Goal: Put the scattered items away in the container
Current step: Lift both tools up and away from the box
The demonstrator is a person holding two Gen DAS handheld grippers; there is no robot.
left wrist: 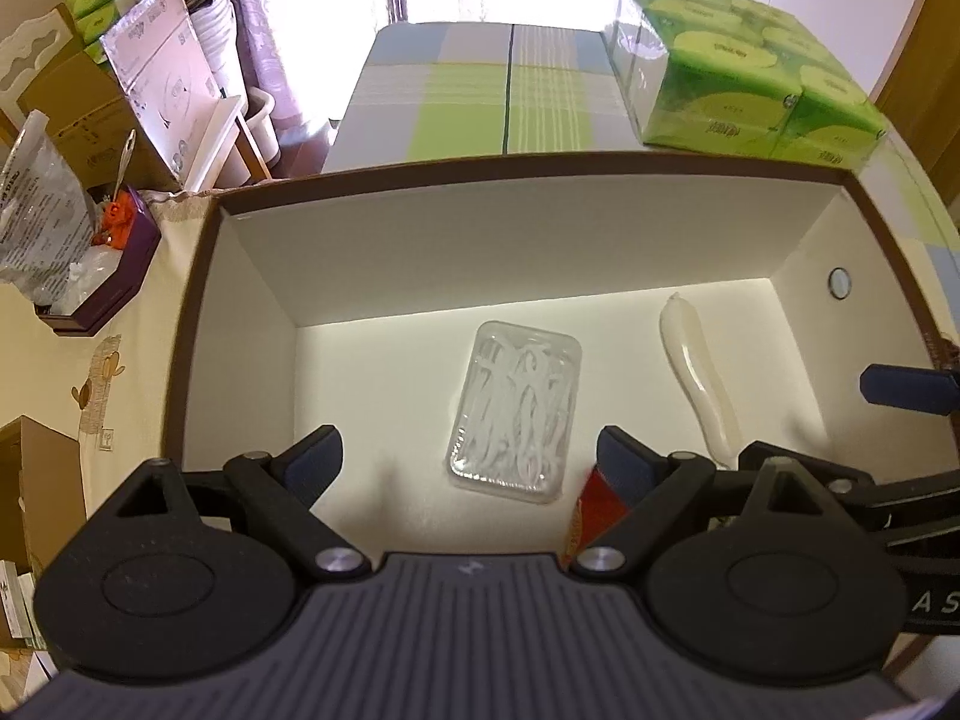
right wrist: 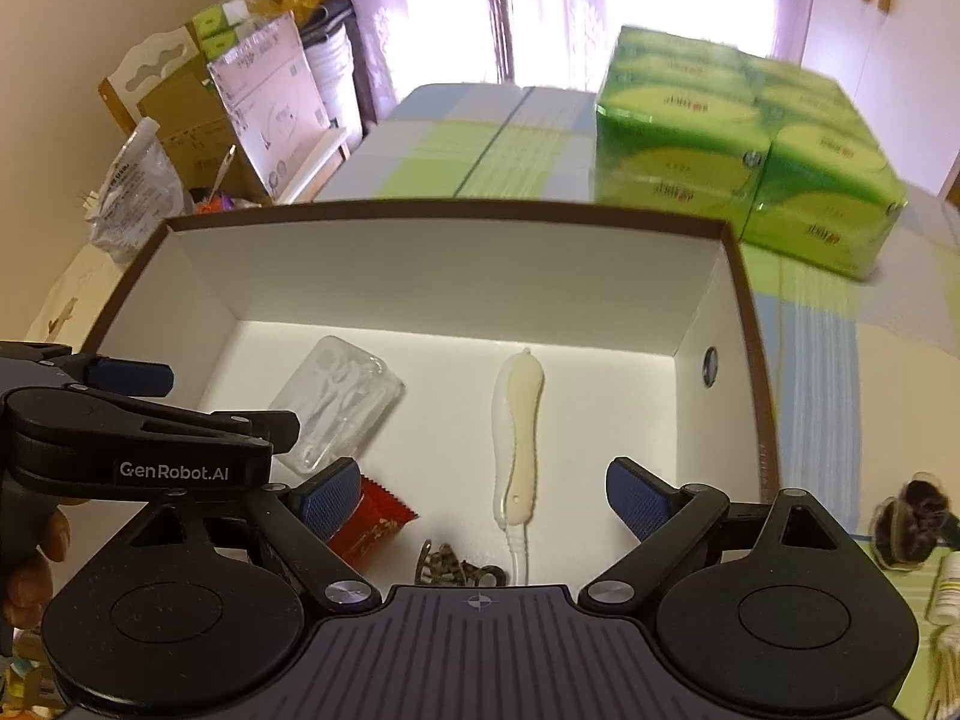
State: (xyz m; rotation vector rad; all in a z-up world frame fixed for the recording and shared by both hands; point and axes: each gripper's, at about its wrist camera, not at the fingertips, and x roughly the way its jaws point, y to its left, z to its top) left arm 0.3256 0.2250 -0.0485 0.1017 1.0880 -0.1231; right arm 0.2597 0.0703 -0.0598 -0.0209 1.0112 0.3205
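Observation:
A brown-rimmed cardboard box (left wrist: 540, 161) with a white inside holds a clear case of floss picks (left wrist: 516, 414), a long cream-white knife-shaped tool (left wrist: 696, 372) and a red packet (left wrist: 600, 498). My left gripper (left wrist: 471, 462) hangs open over the box floor, with nothing between its fingers. In the right wrist view the same box (right wrist: 450, 207) shows the case (right wrist: 336, 408), the cream tool (right wrist: 517, 438), the red packet (right wrist: 372, 522) and a dark patterned clip (right wrist: 456, 567). My right gripper (right wrist: 483, 498) is open and holds nothing above the tool's near end.
A green tissue multipack (left wrist: 744, 72) stands behind the box at the right. Outside the box's right wall lie a dark hair tie (right wrist: 912, 531) and a small bottle (right wrist: 948, 591). Cartons and a purple tray (left wrist: 114, 276) crowd the left. A hand (right wrist: 36, 558) grips the left tool.

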